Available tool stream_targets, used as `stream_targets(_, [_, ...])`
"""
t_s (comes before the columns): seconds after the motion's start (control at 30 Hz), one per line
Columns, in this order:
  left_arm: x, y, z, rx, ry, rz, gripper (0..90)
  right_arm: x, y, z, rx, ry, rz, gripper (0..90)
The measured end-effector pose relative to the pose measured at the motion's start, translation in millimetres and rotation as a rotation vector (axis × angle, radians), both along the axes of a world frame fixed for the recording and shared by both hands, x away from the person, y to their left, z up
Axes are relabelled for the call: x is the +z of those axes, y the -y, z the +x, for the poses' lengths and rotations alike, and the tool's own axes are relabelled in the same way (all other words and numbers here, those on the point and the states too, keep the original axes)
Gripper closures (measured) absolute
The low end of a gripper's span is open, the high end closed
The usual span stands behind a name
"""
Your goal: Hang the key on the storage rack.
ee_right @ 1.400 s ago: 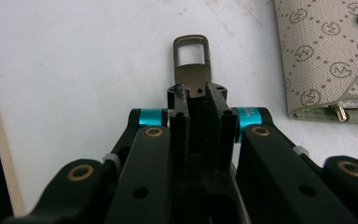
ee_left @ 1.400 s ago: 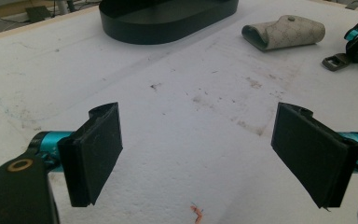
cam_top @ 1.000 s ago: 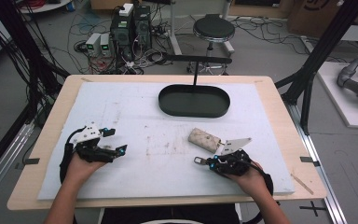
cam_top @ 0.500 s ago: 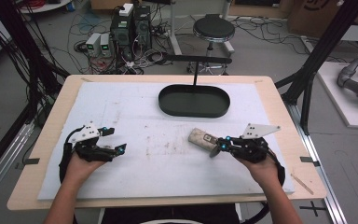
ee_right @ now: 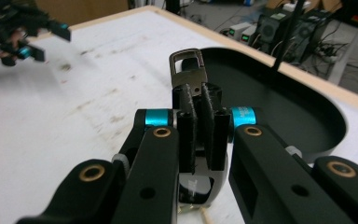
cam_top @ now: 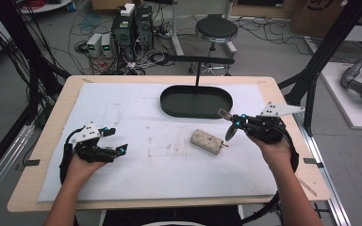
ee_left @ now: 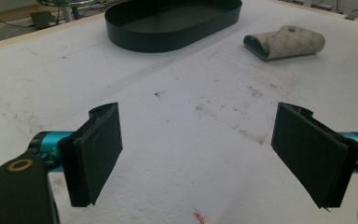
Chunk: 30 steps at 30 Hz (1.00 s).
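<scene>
Gleaming grey metal clip [ee_right: 189, 70], slotted tip, clamped between right gripper [ee_right: 200, 122] fingers.

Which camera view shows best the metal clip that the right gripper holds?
The right gripper view: the metal clip stands close and sharp between the shut jaws of the right gripper. The high view shows it small.

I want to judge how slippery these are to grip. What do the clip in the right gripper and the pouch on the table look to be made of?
The clip looks like brushed grey metal, with a dull sheen and a riveted loop. The pouch seems to be beige coated fabric or leather, matte, with a printed pattern and a snap button.
</scene>
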<state>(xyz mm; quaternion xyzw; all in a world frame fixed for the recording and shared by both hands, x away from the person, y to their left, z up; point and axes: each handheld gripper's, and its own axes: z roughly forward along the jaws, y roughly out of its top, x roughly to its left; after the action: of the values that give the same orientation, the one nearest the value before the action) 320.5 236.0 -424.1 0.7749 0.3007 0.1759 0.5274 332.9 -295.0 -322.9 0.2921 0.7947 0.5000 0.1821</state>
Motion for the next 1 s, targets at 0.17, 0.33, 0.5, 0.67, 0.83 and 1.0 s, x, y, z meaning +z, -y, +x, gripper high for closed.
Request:
stream_targets(0.17, [-0.1, -0.6, 0.2, 0.004, 0.000, 0.000, 16.2, 6.8, 2.0, 19.1, -0.038, 0.005, 0.012, 86.2])
stream_targets(0.33, [-0.4, -0.5, 0.5, 0.005, -0.001, 0.001, 16.2, 10.0, 3.7, 38.9, -0.079, 0.004, 0.031, 86.2])
stream_targets(0.5, [-0.7, -0.3, 0.9, 0.005, -0.005, 0.004, 16.2, 14.0, 4.1, 59.5, -0.112, -0.003, 0.034, 86.2])
stream_targets(0.67, [-0.8, -0.4, 0.9, 0.006, -0.004, 0.003, 16.2, 18.4, 1.9, 75.3, -0.135, -0.001, 0.023, 86.1])
stream_targets(0.83, [-0.8, -0.9, 1.0, 0.010, -0.005, 0.004, 16.2, 23.3, 2.5, 98.4, -0.187, -0.006, 0.012, 86.1])
stream_targets(1.0, [-1.5, -0.9, 1.8, 0.010, -0.009, 0.005, 16.2, 26.7, 4.0, 111.8, -0.215, -0.008, 0.004, 86.1])
